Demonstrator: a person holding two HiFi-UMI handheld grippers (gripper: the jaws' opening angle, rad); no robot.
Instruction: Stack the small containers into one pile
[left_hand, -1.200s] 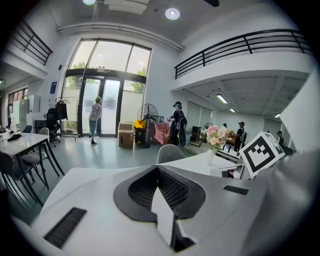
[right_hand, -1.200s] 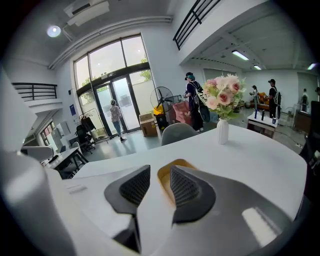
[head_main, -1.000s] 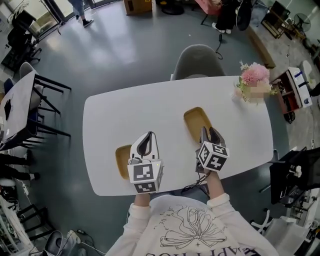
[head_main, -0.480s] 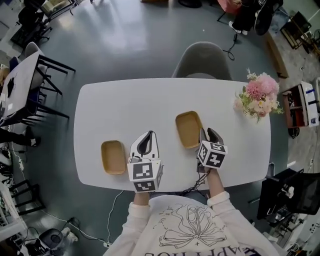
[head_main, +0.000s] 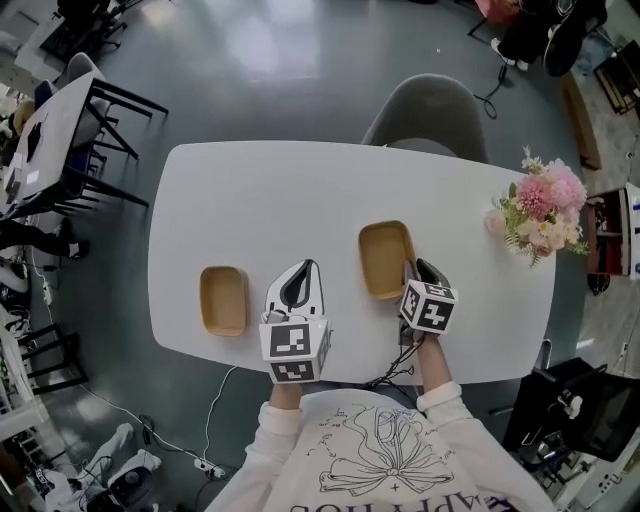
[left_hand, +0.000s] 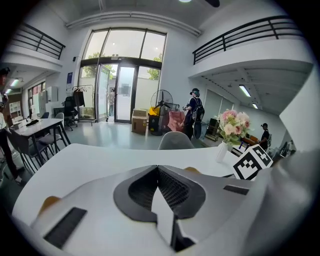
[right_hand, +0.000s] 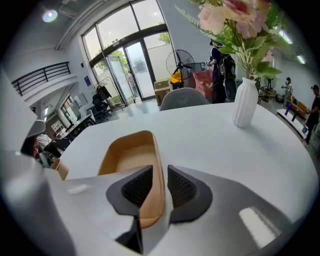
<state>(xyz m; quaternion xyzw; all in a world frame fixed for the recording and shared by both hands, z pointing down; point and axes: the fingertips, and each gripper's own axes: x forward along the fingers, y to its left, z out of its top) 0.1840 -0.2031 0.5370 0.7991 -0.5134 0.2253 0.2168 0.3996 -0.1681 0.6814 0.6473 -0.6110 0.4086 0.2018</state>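
Since a second ago: left gripper (head_main: 303, 268) clear of second container (head_main: 222, 300) | right gripper (head_main: 415, 268) closing, tan container (head_main: 385, 258) right wall between its pads, long axis along jaws, left of flower vase (right_hand: 246, 102) | left gripper clenched, empty; second container farther left

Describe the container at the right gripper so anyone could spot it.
On the white table lie two tan containers. Pick the container nearer the flowers, its rim between the right gripper's closing jaws; the other container sits alone at the left.
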